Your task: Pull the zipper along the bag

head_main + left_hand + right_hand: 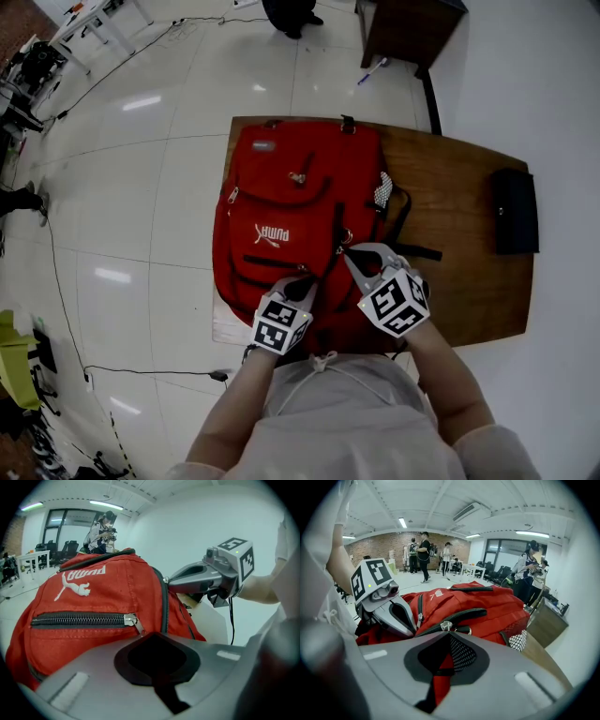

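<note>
Red backpack (281, 202) lies flat on the wooden table (469, 187), on the table's left part, with its top end toward 12 o'clock in the head view. A black pouch (515, 211) sits well apart at the bag's 3 o'clock.

Left gripper (302, 287): at the bag's 6 o'clock edge, pointing toward 12 and angled down. The left forearm (230, 412) runs in from 7 o'clock. In the left gripper view the jaws are closed together and the tips rest against red fabric just below the front pocket zipper (79, 619). That zipper's metal tab (134, 622) hangs at 11 o'clock from the tips. Cannot tell whether any fabric is pinched.

Right gripper (349, 253): at 2 o'clock from the left gripper, farther up the bag and tilted down toward 11. Its marker cube is rolled partly onto one side. The right forearm (450, 375) comes in from 5 o'clock. In the right gripper view the jaws are closed and the zipper pull (446, 626) of the main compartment sits right at their tips, pinched there. The dark zipper track (461, 616) curves away toward 2 o'clock. White mesh side pocket (516, 641) lies at 4 o'clock from the pull.

Several people stand in the room behind the table.
</note>
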The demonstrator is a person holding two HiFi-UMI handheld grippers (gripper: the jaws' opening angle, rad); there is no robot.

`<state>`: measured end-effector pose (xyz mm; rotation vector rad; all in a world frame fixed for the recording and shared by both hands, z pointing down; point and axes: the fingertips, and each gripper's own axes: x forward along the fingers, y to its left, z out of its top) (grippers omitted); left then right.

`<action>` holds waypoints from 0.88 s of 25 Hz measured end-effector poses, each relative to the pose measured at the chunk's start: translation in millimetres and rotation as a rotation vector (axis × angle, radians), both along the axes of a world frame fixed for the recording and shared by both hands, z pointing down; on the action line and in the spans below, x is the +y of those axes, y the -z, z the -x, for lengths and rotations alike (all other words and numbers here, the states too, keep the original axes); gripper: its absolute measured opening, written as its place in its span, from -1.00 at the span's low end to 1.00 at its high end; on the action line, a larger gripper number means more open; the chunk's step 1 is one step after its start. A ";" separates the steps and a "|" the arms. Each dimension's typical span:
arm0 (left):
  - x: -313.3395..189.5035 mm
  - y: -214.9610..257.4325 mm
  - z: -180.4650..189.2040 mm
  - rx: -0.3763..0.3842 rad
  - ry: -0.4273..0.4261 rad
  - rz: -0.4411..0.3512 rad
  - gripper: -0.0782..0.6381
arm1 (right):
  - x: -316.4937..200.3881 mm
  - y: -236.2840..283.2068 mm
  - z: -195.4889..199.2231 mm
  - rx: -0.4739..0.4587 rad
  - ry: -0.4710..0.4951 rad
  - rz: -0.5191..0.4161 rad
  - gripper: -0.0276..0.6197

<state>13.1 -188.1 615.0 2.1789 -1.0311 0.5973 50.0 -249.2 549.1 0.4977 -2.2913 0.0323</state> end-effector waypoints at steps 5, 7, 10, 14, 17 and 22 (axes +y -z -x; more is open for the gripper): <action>-1.0 0.7 3.0 0.019 0.005 0.013 -0.77 | -12.5 5.2 4.5 -0.034 -0.034 0.020 -0.89; -0.9 -1.1 2.7 0.019 0.007 0.024 -0.77 | -17.1 4.0 3.6 -0.045 -0.056 0.038 -0.90; -0.8 -3.3 3.1 0.017 0.012 0.041 -0.77 | -23.7 3.0 2.8 -0.050 -0.078 0.065 -0.89; -1.2 -4.8 3.5 0.014 0.015 0.058 -0.77 | -30.3 0.5 -0.7 -0.038 -0.081 0.067 -0.90; -1.0 -5.5 3.9 0.010 0.016 0.070 -0.77 | -33.5 1.8 -2.4 0.005 -0.044 0.038 -0.89; -1.5 -7.8 3.8 0.025 0.018 0.099 -0.77 | -34.0 5.0 -4.6 0.068 0.020 0.030 -0.89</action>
